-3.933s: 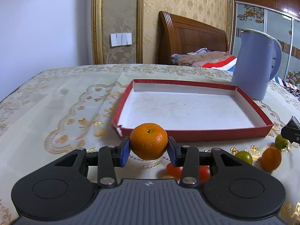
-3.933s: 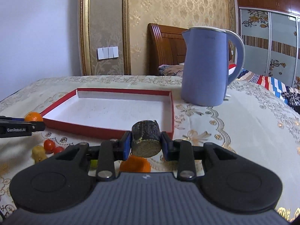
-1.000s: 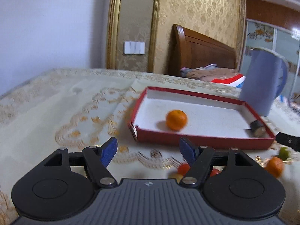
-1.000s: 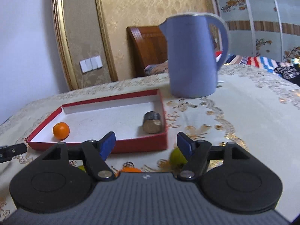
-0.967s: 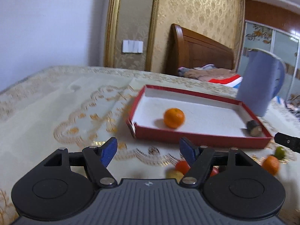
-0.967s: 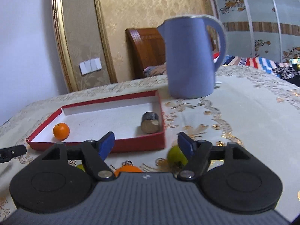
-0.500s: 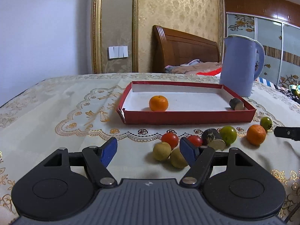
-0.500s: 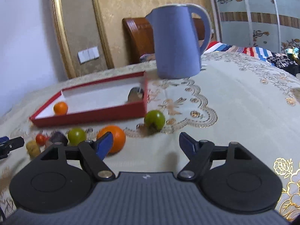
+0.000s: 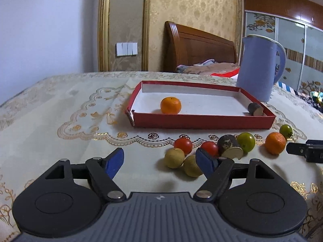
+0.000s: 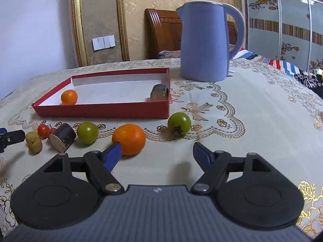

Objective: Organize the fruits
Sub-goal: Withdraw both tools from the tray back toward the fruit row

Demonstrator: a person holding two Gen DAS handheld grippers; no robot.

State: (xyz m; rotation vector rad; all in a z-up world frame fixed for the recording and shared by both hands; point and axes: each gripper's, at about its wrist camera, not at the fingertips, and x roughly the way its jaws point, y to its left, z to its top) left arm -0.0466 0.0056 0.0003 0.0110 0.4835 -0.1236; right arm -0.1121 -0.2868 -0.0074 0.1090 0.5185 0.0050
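A red tray (image 9: 201, 122) (image 10: 101, 111) holds an orange (image 9: 170, 105) (image 10: 69, 96) and a dark cut piece (image 9: 255, 109) (image 10: 159, 92). In front of the tray lie two red tomatoes (image 9: 183, 144), two tan fruits (image 9: 174, 158), a dark cut piece (image 10: 63, 137), two green fruits (image 10: 87, 132) (image 10: 179, 123) and an orange (image 10: 129, 139). My left gripper (image 9: 160, 161) is open and its jaws are opening; nothing is between them, the tan fruits lie just ahead to the right. My right gripper (image 10: 157, 154) is open, jaws opening, empty, the orange beyond its left fingertip.
A blue kettle (image 10: 203, 42) stands behind the tray's right end. The embroidered tablecloth (image 9: 60, 121) covers the table. A wooden headboard (image 9: 197, 46) and a wardrobe (image 10: 292, 30) stand beyond the table's far edge.
Both grippers let go of the orange and the dark piece, which now lie in the tray. Both have pulled back from the tray, bringing the loose fruits into view, and opened slightly wider.
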